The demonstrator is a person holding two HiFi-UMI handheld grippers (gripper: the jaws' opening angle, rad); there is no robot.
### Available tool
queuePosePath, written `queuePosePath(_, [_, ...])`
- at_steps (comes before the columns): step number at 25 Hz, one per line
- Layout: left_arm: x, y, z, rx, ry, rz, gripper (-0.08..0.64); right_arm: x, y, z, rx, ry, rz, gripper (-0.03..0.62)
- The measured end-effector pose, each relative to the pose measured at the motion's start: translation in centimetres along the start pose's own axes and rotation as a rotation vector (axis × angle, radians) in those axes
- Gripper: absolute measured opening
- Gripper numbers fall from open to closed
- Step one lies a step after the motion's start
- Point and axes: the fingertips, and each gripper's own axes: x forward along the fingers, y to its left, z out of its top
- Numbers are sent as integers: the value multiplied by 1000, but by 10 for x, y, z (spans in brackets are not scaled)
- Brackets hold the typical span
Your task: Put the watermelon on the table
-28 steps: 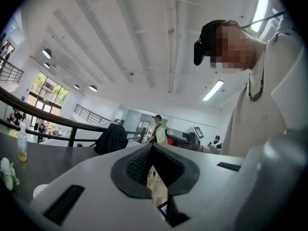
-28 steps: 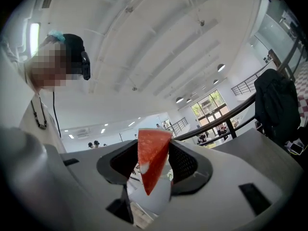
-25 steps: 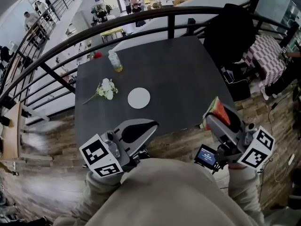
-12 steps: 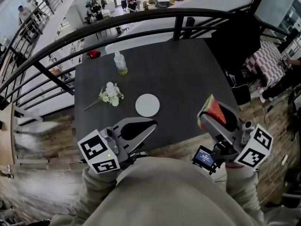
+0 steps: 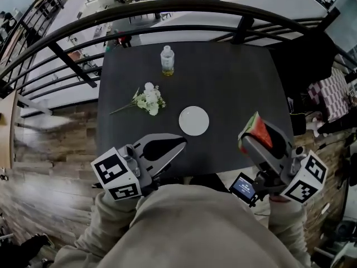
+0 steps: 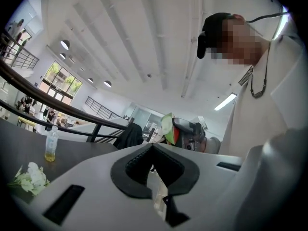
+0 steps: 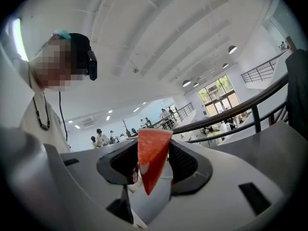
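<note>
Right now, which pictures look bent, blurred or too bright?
Head view: the wide lens bends the railing into an arc, and the floor at left is smeared. Right gripper view: the watermelon is sharp, the windows are bright. Left gripper view: black corners.

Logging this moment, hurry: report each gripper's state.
Left gripper: closed, jaws together, nothing held.
Right gripper: closed on the red, green-rinded watermelon wedge.

Bright, even indoor light; strong fisheye warping at edges; floor point(image 5: 47, 149) motion-blurred.
</note>
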Motion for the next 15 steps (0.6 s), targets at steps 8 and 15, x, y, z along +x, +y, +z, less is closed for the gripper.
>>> queuePosePath(8, [8, 10, 24, 26, -71, 128, 3, 27, -23, 22, -11, 30, 126, 204])
queuePosePath(15, [9, 22, 45, 64, -112, 246, 3, 47, -38, 41, -23, 50, 214, 204])
